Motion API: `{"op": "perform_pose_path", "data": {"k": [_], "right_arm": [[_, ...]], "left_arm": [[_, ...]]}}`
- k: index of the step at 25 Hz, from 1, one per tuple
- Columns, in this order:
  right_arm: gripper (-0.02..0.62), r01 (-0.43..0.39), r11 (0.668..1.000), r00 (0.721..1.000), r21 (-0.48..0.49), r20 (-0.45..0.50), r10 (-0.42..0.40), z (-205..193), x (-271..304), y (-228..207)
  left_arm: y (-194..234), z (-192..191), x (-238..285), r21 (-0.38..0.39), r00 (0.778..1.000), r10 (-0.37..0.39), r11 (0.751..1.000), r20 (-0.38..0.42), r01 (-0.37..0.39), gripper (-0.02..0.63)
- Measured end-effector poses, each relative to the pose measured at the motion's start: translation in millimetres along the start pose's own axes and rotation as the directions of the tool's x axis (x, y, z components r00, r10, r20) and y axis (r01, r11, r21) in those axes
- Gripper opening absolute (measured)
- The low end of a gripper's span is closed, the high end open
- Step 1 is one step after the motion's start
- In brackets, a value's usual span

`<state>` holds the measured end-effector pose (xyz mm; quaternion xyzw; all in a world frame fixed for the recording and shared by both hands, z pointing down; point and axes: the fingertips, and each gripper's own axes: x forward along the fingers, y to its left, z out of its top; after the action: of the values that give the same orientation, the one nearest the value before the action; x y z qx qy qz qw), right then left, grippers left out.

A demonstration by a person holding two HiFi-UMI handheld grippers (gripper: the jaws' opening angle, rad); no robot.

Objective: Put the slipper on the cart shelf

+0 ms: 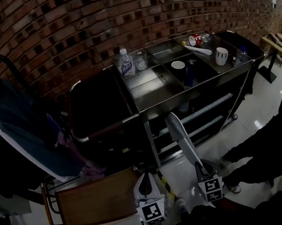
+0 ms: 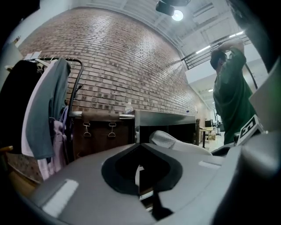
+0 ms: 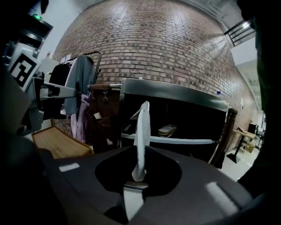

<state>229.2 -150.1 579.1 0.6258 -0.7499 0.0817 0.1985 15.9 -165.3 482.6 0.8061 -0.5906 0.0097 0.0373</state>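
The right hand-held gripper (image 1: 200, 167) is clamping its jaws on the near end of the pale slipper (image 1: 181, 136). It is holding the slipper on edge, so that the thin sole is standing upright and the far end is reaching out ahead of the jaws toward the cart (image 1: 147, 99). Gripping it edge-on is probably giving the narrow jaws a firm bite and a slim profile for sliding in under the cart's top. The cart shelf (image 3: 186, 141) is lying ahead of and a little below the slipper's tip, well apart from it. A second slipper (image 3: 167, 130) is already resting there, ahead and slightly right, so this one likely belongs beside it. The left hand-held gripper (image 1: 145, 181), just left of the right one, is pointing at the cart with its jaws together on nothing, seemingly idling clear of the carry.
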Motion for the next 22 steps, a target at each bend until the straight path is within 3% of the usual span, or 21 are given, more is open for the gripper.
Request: {"op": "perform_pose_path", "data": {"k": [8, 17, 22], "right_arm": [[0.048, -0.081, 0.989, 0.997, 0.122, -0.006, 0.082, 38.6, 109.6, -32.1], [0.048, -0.132, 0.965, 0.987, 0.229, -0.057, 0.148, 51.0, 212.4, -26.9], [0.048, -0.158, 0.928, 0.980, 0.336, -0.060, 0.188, 63.6, 250.3, -23.1]], "left_arm": [[-11.9, 4.8, 61.0, 0.042, 0.999, 0.037, 0.998, 0.009, -0.038, 0.015], [20.9, 4.9, 90.0, 0.075, 0.995, 0.103, 0.992, 0.005, -0.103, 0.015], [27.9, 15.4, 95.0, 0.064, 0.992, 0.123, 0.990, 0.011, -0.123, 0.015]]}}
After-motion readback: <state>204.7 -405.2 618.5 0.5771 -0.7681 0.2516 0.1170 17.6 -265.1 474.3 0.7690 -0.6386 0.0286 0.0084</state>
